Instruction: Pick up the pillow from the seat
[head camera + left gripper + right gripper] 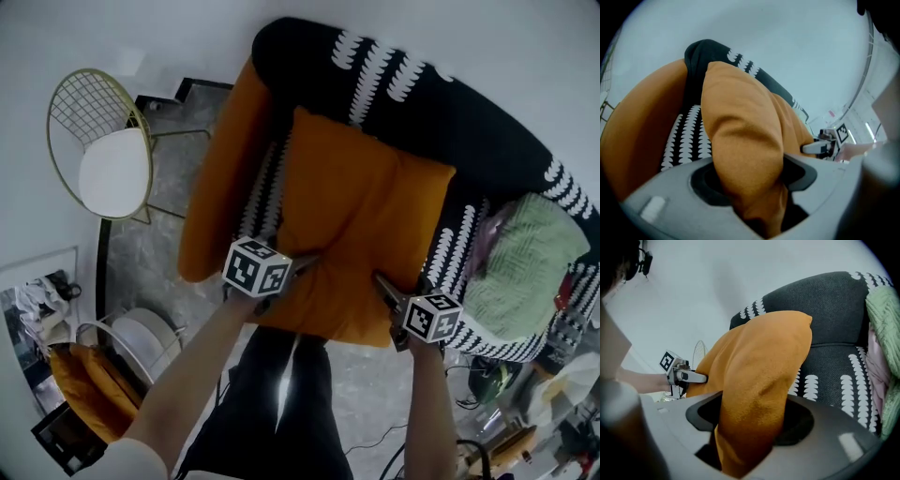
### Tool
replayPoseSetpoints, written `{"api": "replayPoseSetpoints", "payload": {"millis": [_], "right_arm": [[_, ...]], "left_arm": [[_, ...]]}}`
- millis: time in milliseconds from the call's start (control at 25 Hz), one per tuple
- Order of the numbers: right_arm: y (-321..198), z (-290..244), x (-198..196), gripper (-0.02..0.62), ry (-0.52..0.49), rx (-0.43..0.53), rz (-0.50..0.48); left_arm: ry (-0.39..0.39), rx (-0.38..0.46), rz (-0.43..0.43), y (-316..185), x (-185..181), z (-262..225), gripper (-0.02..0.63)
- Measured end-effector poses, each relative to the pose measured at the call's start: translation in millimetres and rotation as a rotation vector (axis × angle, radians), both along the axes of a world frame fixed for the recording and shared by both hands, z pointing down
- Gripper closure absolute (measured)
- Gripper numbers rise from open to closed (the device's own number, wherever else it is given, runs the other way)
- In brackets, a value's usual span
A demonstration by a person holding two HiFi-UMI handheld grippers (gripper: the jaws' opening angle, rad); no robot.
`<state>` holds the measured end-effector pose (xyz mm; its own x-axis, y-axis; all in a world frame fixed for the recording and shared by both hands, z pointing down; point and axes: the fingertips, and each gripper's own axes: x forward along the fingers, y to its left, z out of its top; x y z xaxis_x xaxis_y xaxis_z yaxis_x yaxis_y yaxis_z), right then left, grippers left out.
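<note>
An orange pillow [361, 220] lies on the black seat with white leaf print [441, 112], tilted up against its back. My left gripper [302, 267] is shut on the pillow's near left corner [750, 154]; the fabric bunches between its jaws. My right gripper [386, 286] is shut on the near right corner [754, 394] in the same way. From each gripper view the other gripper shows at the far side of the pillow: the right one [820, 147] and the left one [691, 377].
An orange armrest [220, 173] borders the seat's left side. A green knitted throw [525, 262] lies at the seat's right end. A gold wire chair with a white cushion [108, 155] stands to the left on the grey floor. Cables and clutter lie at the lower right.
</note>
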<state>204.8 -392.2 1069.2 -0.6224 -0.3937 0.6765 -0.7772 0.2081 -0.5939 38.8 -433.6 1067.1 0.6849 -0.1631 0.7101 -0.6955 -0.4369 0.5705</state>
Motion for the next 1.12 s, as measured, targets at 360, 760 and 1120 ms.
{"api": "replayPoseSetpoints", "payload": {"millis": [360,760,1120], "right_arm": [[3.3,-131.4,15.2,0.284,0.018,0.096,-0.026],[30.3,-287.1,29.7,0.284,0.034,0.166,-0.024],[71.0,-414.7,48.0,0.281,0.066,0.277,-0.012]], "left_arm": [[0.018,0.099,-0.022,7.9,15.5,-132.6,0.314],[0.018,0.178,-0.034,36.5,31.3,-291.4,0.311],[0.060,0.292,-0.027,77.7,49.9,-420.8,0.311]]}}
